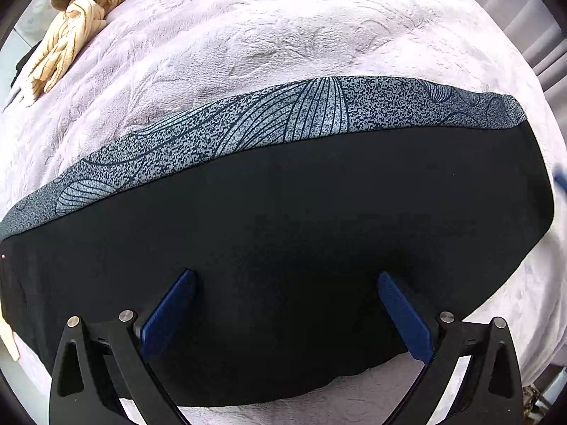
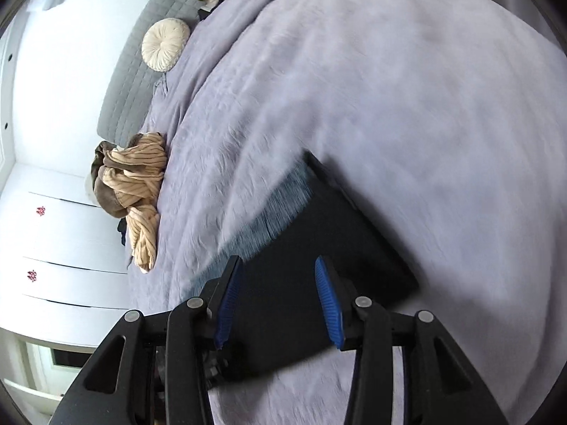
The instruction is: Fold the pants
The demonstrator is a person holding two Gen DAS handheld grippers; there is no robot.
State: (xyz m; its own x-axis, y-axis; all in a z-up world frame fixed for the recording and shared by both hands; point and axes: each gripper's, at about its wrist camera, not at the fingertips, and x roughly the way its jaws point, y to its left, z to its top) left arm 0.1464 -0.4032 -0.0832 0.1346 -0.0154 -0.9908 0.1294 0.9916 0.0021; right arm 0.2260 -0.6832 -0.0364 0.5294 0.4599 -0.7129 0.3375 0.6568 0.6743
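Black pants (image 1: 283,233) with a grey patterned band (image 1: 301,117) along the far edge lie folded flat on a lilac bedspread (image 1: 248,35). My left gripper (image 1: 287,279) points straight down over the black cloth, its blue pads wide apart with nothing between them. In the right wrist view the same pants (image 2: 319,248) show as a dark folded rectangle with the grey band (image 2: 280,209) on the left. My right gripper (image 2: 280,265) hangs above them, tilted down, its blue pads apart and empty. That view is blurred.
A bundle of tan striped clothing (image 2: 138,191) lies at the bed's left edge, also seen in the left wrist view as tan striped clothing (image 1: 71,32). A round cream cushion (image 2: 164,44) leans on the grey headboard (image 2: 149,63). White drawers (image 2: 60,248) stand beside the bed.
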